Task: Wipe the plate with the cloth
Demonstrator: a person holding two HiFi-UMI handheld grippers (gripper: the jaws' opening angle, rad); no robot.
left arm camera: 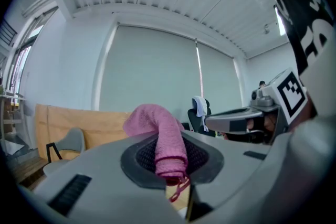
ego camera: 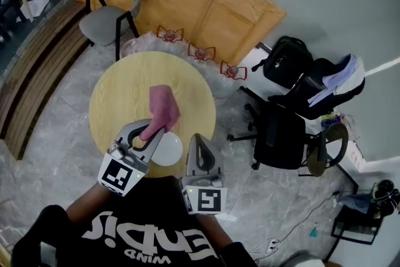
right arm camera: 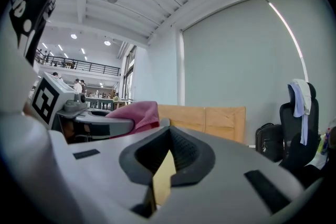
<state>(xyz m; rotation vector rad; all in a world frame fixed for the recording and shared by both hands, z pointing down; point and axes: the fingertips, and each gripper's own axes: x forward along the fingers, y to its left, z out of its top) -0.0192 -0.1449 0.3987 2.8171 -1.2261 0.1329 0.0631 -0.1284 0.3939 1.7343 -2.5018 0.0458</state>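
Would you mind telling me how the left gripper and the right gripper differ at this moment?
The left gripper is shut on the pink cloth; the right gripper is shut on nothing. The left gripper slants toward the white plate, the right gripper points straight ahead beside it. Both reach over the round table.

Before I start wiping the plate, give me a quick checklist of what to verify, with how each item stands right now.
1. Cloth gripped: ok, the left gripper has its jaws shut on it.
2. Plate within reach: ok, it lies near the near edge of the table, beside the left gripper.
3. Cloth on the plate: not ok, it points away from the plate.
4. Right gripper steadying the plate: not ok, its jaws are together on nothing, beside the plate.
5. Where the plate is dirty: cannot tell.
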